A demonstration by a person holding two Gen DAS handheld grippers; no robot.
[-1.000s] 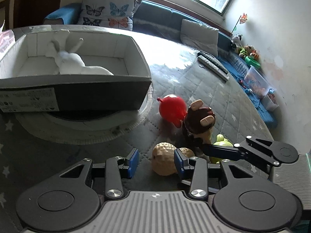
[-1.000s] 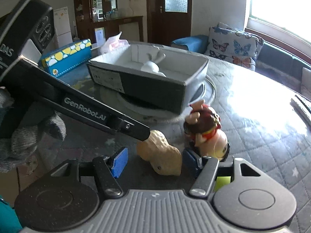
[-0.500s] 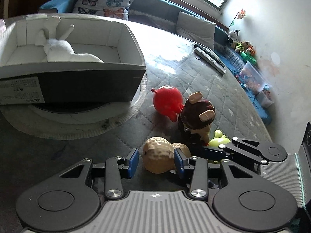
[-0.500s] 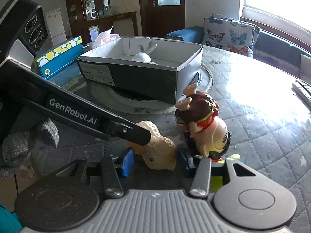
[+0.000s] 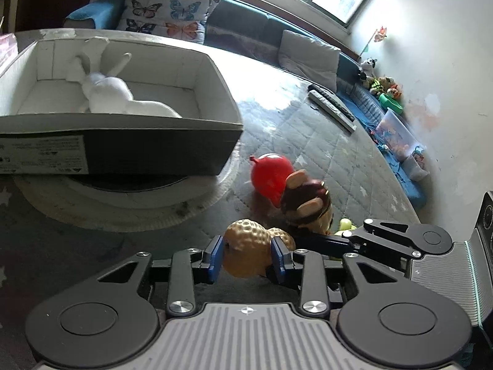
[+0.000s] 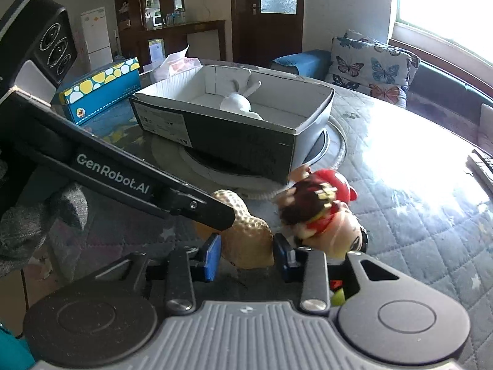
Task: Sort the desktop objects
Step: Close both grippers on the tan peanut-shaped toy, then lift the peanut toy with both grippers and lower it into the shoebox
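Sorting stands at an early stage, judged from how things lie. One item only, a white rabbit figure, lies inside the open cardboard box, which rests on a round turntable toward the middle of the table.

Left gripper: its blue-padded fingers stand on either side of the peanut-shaped toy and appear to press against it. I judge them closed on the toy, though the contact on the far pad is partly hidden.

Right gripper: its fingers bracket the same peanut toy from the other end. A narrow gap seems to remain at the left pad, so I cannot tell whether it grips or merely straddles. The left tool's black arm crosses in front of the toy in the right wrist view.

Peanut toy: on the table in front of the box, close to the turntable's rim; whether it is off the surface cannot be told.

Outstanding items, all on the table beside the peanut toy:
- brown-haired doll figure, just beside the right gripper's outer finger;
- red round toy, touching or just behind the doll;
- small yellow-green item, mostly hidden behind the doll.

Assessment: one item is placed, one is in hand, and at least three are left. Two remote controls lie near the far edge; whether they belong to the sort is unclear.
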